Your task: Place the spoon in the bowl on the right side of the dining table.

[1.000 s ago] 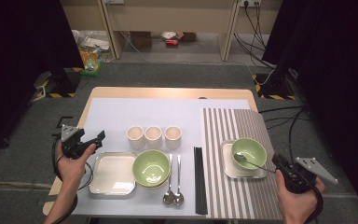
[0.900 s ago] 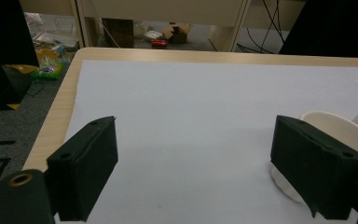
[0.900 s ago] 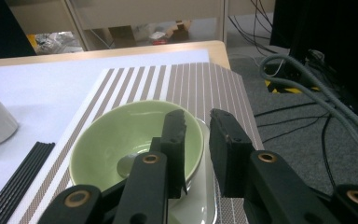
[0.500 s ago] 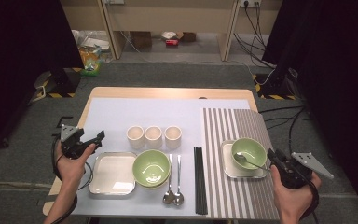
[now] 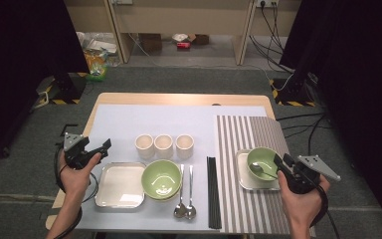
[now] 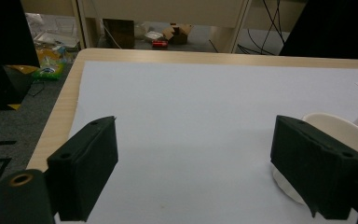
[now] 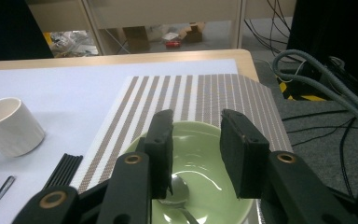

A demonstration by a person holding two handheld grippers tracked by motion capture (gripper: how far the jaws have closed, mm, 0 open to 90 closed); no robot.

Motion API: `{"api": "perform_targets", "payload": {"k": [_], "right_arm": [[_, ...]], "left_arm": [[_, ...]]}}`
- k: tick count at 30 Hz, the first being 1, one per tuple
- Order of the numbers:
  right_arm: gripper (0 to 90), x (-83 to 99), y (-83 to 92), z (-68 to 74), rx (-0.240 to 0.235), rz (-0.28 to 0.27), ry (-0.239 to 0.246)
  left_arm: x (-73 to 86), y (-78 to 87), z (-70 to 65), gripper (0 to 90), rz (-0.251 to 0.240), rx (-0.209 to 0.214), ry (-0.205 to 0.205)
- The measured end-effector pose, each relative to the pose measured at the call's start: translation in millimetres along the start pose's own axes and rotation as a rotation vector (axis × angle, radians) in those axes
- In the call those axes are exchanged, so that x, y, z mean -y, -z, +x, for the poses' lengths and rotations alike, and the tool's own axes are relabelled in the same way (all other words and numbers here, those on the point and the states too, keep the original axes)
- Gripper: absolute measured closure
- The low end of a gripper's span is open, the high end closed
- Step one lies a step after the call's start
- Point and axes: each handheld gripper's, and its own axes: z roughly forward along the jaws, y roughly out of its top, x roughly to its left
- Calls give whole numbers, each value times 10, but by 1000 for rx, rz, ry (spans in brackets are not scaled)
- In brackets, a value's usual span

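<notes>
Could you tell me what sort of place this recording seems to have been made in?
Probably a lab or studio staged for table-setting: a wooden table stands between black curtains, cables trail across the grey carpet behind it, and cups and a green bowl are laid out in tidy rows.

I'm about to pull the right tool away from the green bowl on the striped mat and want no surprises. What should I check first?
1. Right tool open, jaws just been opening, nothing between them: ok.
2. Spoon lying inside green bowl, free of the pads: ok.
3. Bowl seated on its square plate: ok.
4. Plate fully on striped mat: ok.
5. Left tool open, clear of the cups: ok.
6. Trailing cable clear of the bowl: cannot tell.
</notes>
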Motion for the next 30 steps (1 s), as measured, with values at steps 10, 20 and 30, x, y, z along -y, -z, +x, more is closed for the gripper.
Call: {"api": "perform_targets", "payload": {"k": [10,20,30], "right_arm": [[646,-76,-113,172,-31,26,31],[643,-115,-249,324,-68,52,42],[606,-187,-385,463,-112,58,50]], "left_arm": [[10,-10,-9,139,5,4,0],[7,-32,-26,139,7,4,-2],[2,-43,-19,139,15,-5,-5]]}}
